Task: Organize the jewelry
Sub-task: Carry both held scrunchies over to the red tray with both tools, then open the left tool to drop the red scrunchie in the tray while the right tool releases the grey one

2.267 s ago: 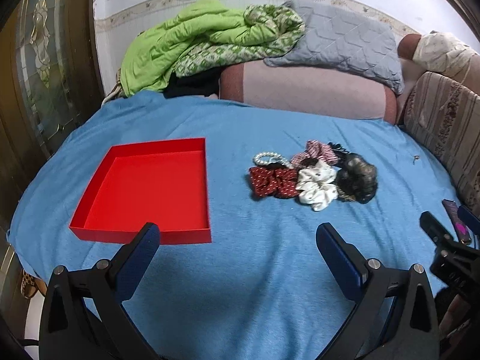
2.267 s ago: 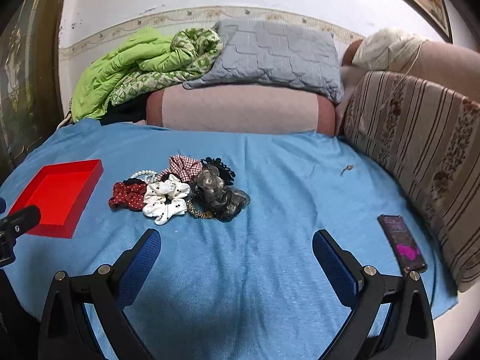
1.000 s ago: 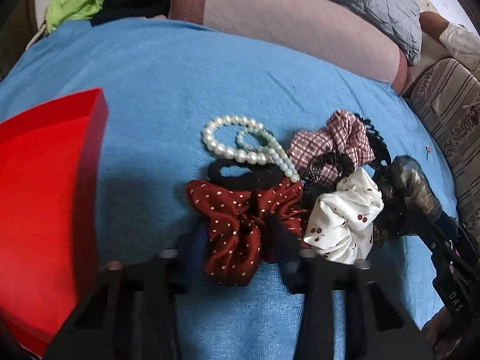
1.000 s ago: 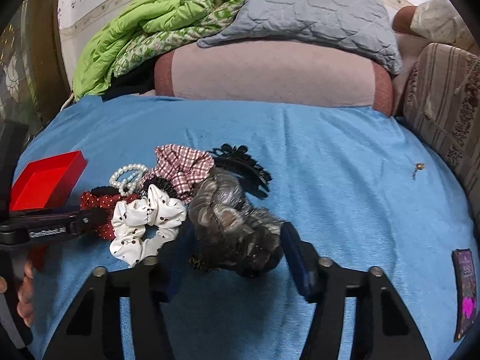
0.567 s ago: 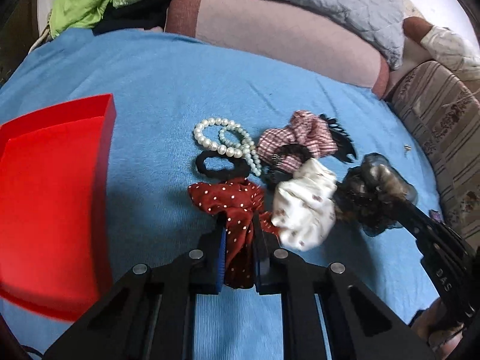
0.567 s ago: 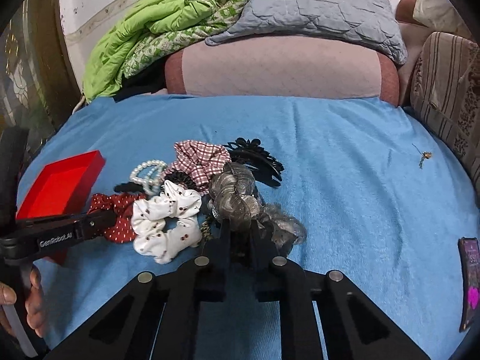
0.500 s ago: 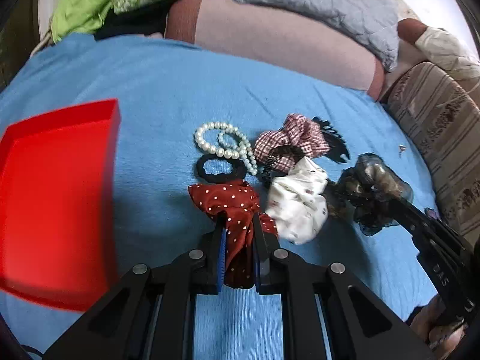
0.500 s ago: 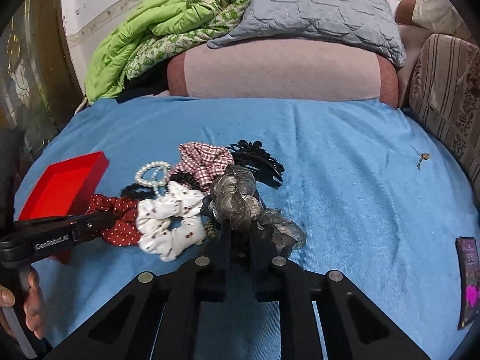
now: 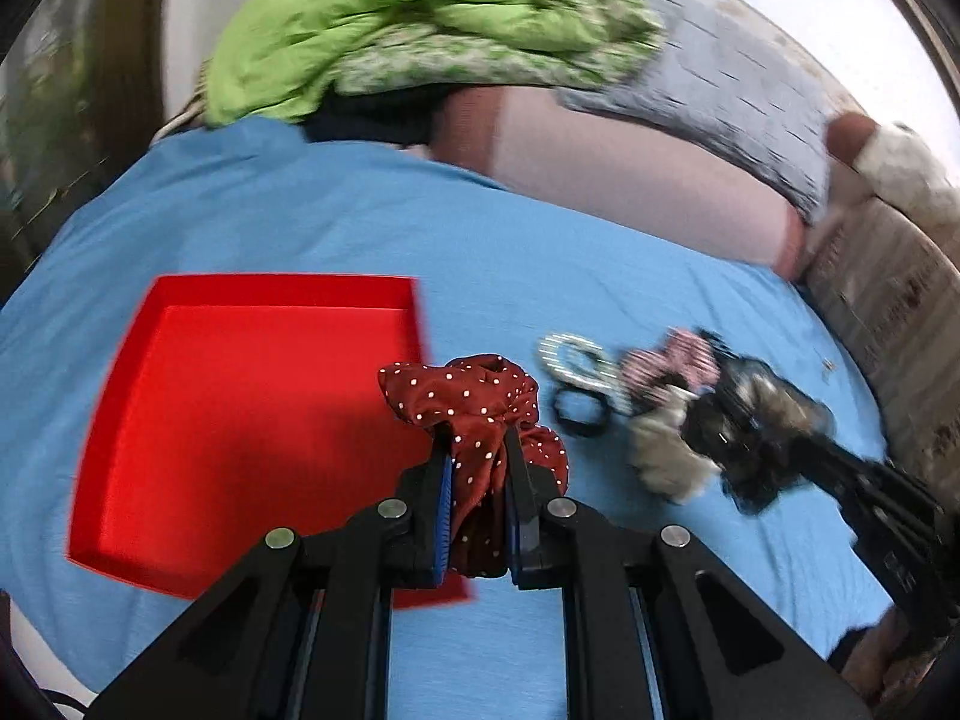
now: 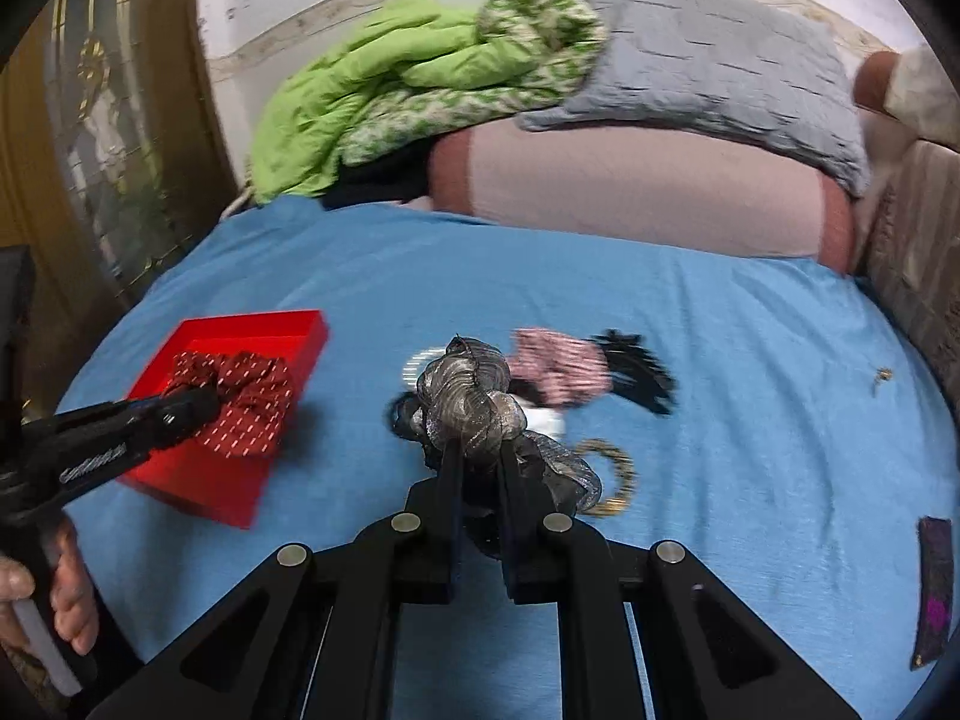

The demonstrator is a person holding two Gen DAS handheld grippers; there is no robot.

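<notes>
My left gripper [image 9: 477, 441] is shut on a dark red polka-dot scrunchie [image 9: 468, 396] and holds it in the air at the right edge of the red tray [image 9: 180, 396]. In the right wrist view that scrunchie [image 10: 240, 396] hangs over the tray [image 10: 198, 480]. My right gripper [image 10: 480, 450] is shut on a grey-silver scrunchie [image 10: 474, 396], lifted above the pile. On the blue sheet lie a pearl bracelet [image 9: 570, 357], a black hair tie [image 9: 579, 414], a pink plaid scrunchie [image 10: 558, 363], a black claw clip [image 10: 636, 369], a gold chain [image 10: 612, 474] and a white scrunchie [image 9: 666, 462].
A green blanket [image 10: 384, 90], a grey pillow [image 10: 720, 72] and a pink bolster [image 10: 630, 186] line the far side. A striped cushion [image 9: 900, 300] is at the right. A phone [image 10: 933, 588] lies near the right edge. A small gold piece [image 10: 882, 375] lies apart.
Both grippers closed on their scrunchies and lifted them. My left gripper has carried the red scrunchie left to the tray; my right gripper has raised the grey one and moved it left.
</notes>
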